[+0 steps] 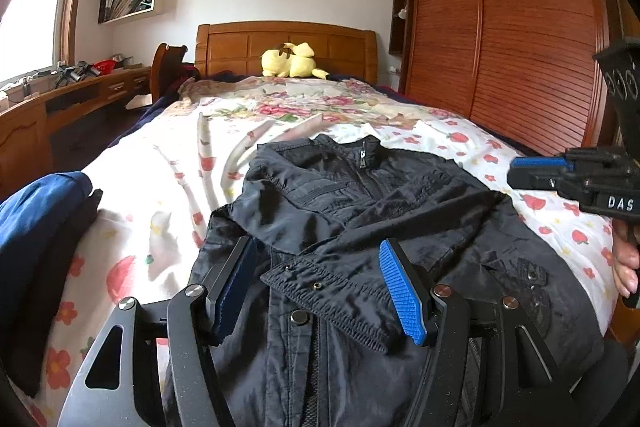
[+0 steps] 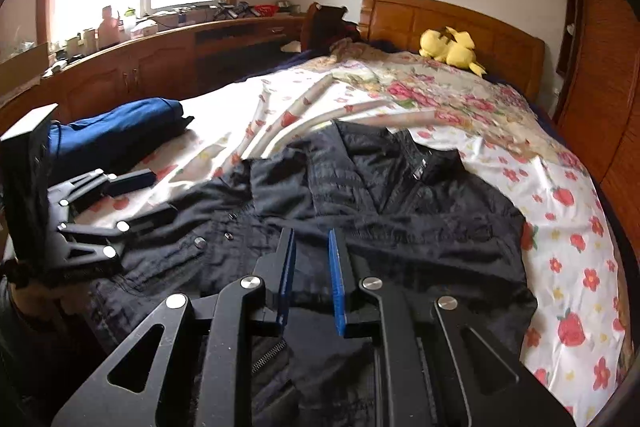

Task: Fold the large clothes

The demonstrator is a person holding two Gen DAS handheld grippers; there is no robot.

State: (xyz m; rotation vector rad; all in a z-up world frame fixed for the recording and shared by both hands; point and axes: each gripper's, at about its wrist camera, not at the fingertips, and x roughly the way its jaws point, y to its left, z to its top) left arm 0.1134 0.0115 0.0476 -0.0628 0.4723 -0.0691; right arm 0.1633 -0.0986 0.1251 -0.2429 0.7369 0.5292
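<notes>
Left wrist view: the left gripper (image 1: 320, 287) hangs over the black nylon zip-up jacket (image 1: 360, 211), its jaws spread wide with nothing between them, a folded sleeve cuff lying just beneath. The jacket lies front-up on the floral strawberry-print bedsheet (image 1: 160, 163), collar toward the wooden headboard (image 1: 286, 47). The right gripper (image 1: 520, 171) reaches in from the right edge.

Right wrist view: the right gripper (image 2: 312, 267) tilts down over the jacket's (image 2: 400, 211) middle, jaws narrowly parted, gripping nothing. Bare sheet (image 2: 568, 251) stays open on the right; a folded blue garment (image 2: 120, 127) sits at the left.
</notes>
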